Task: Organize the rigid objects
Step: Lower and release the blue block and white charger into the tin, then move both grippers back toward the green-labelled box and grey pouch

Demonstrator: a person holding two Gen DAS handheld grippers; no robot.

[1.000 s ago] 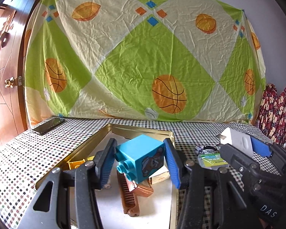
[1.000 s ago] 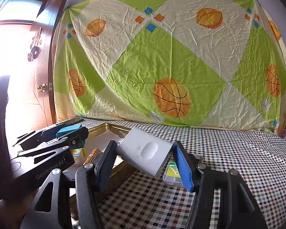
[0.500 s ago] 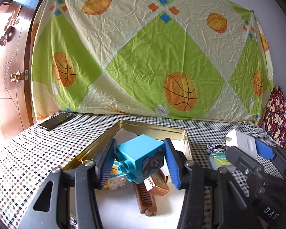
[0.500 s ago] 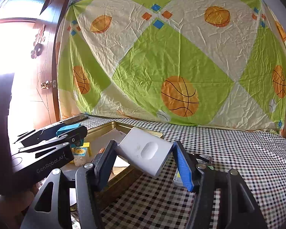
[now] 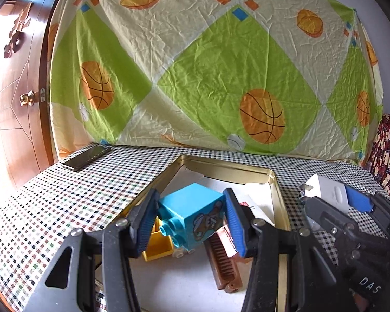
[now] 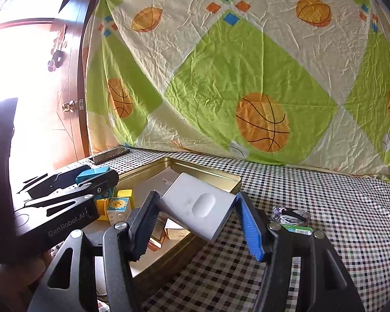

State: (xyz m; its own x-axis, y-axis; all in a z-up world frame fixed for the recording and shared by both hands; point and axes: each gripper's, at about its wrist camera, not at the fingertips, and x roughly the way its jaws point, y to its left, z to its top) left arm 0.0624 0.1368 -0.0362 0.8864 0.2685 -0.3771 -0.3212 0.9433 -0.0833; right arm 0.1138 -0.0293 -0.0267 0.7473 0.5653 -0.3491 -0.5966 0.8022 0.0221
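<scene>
Left gripper (image 5: pixel 191 223) clamped on blue toy block (image 5: pixel 192 215), now lower over gold tin (image 5: pixel 270 175) than a second ago, yellow block (image 5: pixel 157 247) and brown comb (image 5: pixel 225 260) just beneath; probably close to release. Right gripper (image 6: pixel 199 218) pinching white power bank (image 6: pixel 197 208), above tin's near rim. Tin floor below block hidden; packets (image 6: pixel 291 215) beyond right fingers unreadable.

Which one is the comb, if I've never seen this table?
Find the gold tin tray on the checkered tablecloth. Inside, below the blue toy block held by the left gripper, lies a long brown comb. It alone has a row of teeth; the neighbouring yellow block is chunky.
</scene>
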